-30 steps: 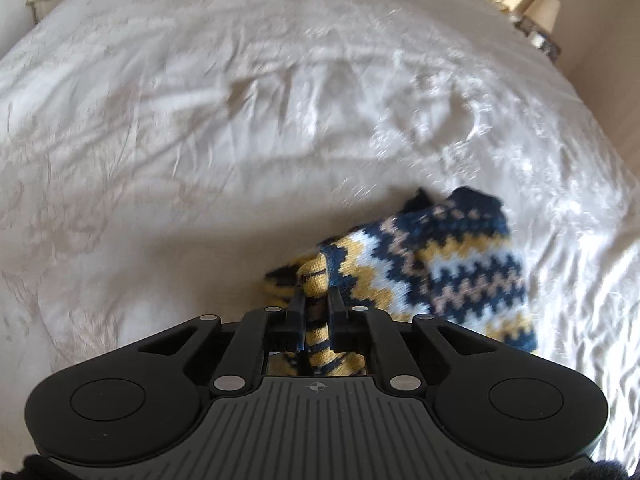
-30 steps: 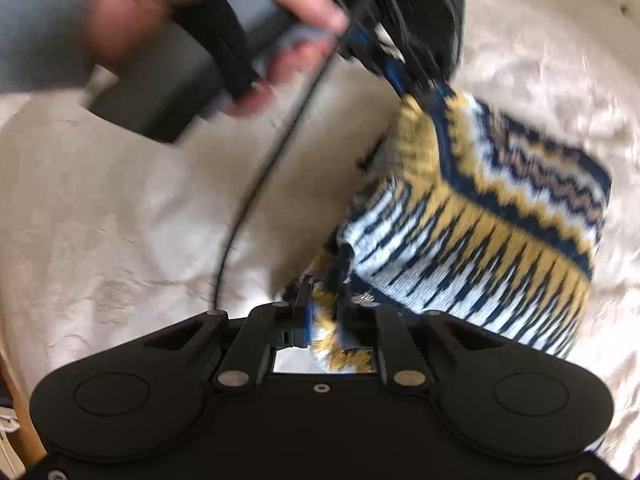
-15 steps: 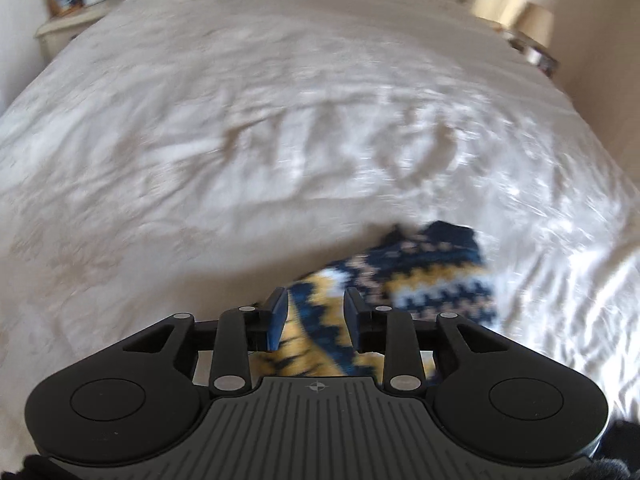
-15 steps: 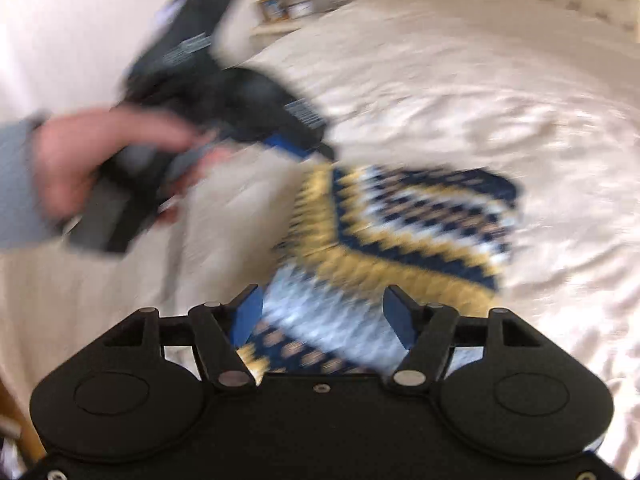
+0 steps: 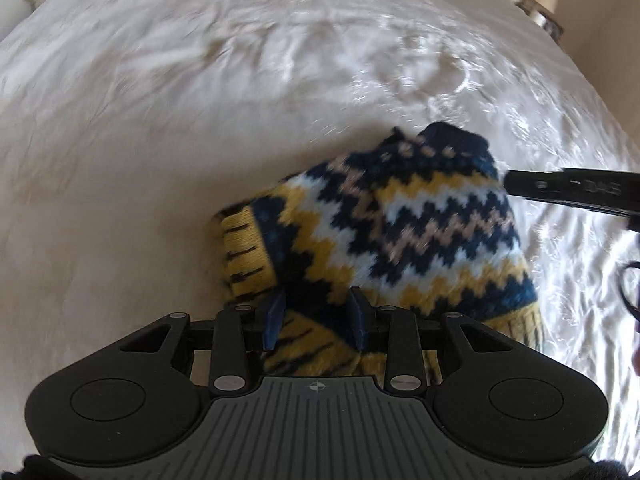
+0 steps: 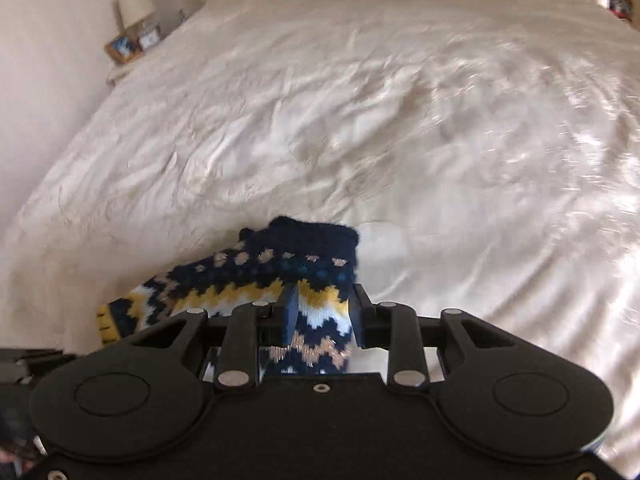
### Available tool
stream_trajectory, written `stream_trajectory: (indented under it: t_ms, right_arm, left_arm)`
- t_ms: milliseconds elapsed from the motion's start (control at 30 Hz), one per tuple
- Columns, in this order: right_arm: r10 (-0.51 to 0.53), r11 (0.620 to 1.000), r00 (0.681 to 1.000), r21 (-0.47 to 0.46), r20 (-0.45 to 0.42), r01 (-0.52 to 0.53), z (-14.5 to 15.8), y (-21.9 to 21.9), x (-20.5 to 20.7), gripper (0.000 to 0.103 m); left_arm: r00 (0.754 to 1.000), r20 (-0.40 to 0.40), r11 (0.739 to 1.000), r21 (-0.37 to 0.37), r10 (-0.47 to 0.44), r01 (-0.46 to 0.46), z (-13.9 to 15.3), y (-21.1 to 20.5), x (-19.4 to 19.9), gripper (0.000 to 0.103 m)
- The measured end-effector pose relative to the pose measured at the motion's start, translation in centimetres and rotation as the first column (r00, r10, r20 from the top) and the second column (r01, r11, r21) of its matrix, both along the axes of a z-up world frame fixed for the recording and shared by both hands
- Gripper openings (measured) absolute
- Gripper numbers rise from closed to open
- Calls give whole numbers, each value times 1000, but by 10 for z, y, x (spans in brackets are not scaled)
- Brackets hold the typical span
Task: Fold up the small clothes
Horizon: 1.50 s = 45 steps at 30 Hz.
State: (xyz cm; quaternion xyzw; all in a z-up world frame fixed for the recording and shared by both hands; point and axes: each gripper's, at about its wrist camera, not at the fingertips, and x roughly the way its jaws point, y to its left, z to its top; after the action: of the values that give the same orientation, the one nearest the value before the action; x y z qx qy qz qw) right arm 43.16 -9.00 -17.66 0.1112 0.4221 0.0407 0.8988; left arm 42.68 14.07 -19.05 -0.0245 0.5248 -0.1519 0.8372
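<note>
The white bedspread (image 5: 200,92) fills both views, rumpled and bare apart from the one thing I am working on: a small knitted sweater (image 5: 400,232) in navy, mustard, white and beige zigzags, lying bunched on the near part of the bed, directly under and ahead of both my tools. From the left wrist view its long axis runs from a mustard ribbed cuff (image 5: 244,248) at the left toward the navy edge at the upper right, where the black body of my other tool pokes in from the right side. My left gripper (image 5: 316,316) sits over the near left end, its jaws narrowly parted and just easing wider, knit showing between them but the pads not pressing it. My right gripper (image 6: 322,316) is over the far right end of the same sweater (image 6: 248,292), close behind the navy collar (image 6: 316,236); its jaws are closing, with patterned knit between them, though I judge the pads not yet clamped. So each hand has its own end, and the garment lies crosswise between them; I reckon the next fold has to run along that line.
</note>
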Motion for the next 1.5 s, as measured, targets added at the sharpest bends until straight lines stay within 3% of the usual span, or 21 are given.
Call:
stream_trajectory:
  t_ms: [167, 267, 367, 400, 467, 533, 567, 667, 767, 867, 1033, 1133, 1233, 1400, 1500]
  right_arm:
    - [118, 992, 992, -33, -50, -120, -27, 46, 14, 40]
    - [185, 974, 982, -126, -46, -189, -30, 71, 11, 42]
    - [156, 984, 987, -77, -38, -158, -23, 57, 10, 46]
    - [135, 990, 990, -42, -28, -136, -18, 47, 10, 50]
    - [97, 995, 995, 9, 5, -97, -7, 28, 2, 79]
    - [80, 995, 996, 49, 36, -82, -1, 11, -11, 97]
    - [79, 994, 996, 79, 41, -82, 0, 2, -16, 98]
    - [61, 988, 998, 139, 7, -62, -6, -17, -22, 102]
    - [47, 979, 999, 201, -21, -42, -16, -30, -26, 102]
    - [48, 969, 998, 246, -34, -38, -21, -34, -24, 102]
    - [115, 948, 992, 304, -54, -94, -33, -27, -10, 102]
    - [130, 940, 986, 329, -108, -88, -49, -23, 5, 102]
    - [135, 925, 980, 373, -145, -72, -63, -20, 19, 103]
    - [166, 911, 975, 401, -145, -96, -72, -8, 37, 103]
    - [173, 900, 976, 425, -135, -101, -76, -8, 43, 103]
  left_arm:
    - [1000, 14, 1000, 10, 16, -16, -1, 8, -11, 33]
    - [1000, 19, 1000, 17, 25, -26, -3, 6, -10, 33]
    - [999, 22, 1000, -5, 25, -25, 2, 7, -8, 33]
    - [999, 32, 999, -20, 27, -26, 7, 10, -10, 33]
    - [998, 55, 999, -43, 29, -27, 16, 14, -17, 37]
    - [997, 69, 998, -59, 32, -27, 21, 18, -29, 50]
    - [997, 62, 997, -72, 36, -32, 22, 21, -34, 55]
    - [998, 15, 991, -124, 53, -51, 20, 27, -52, 58]
    - [998, -45, 990, -133, 33, -38, 12, 24, -64, 67]
    - [997, -55, 993, -104, 46, -51, 3, 19, -77, 68]
    - [990, -125, 987, -140, 58, -75, -20, 19, -77, 69]
    - [990, -132, 983, -171, 40, -63, -28, 15, -74, 70]
    - [990, -138, 982, -185, 16, -42, -38, 7, -67, 79]
    - [992, -127, 974, -226, -1, -28, -47, -5, -57, 98]
    - [993, -118, 978, -210, -12, -13, -49, -13, -55, 99]
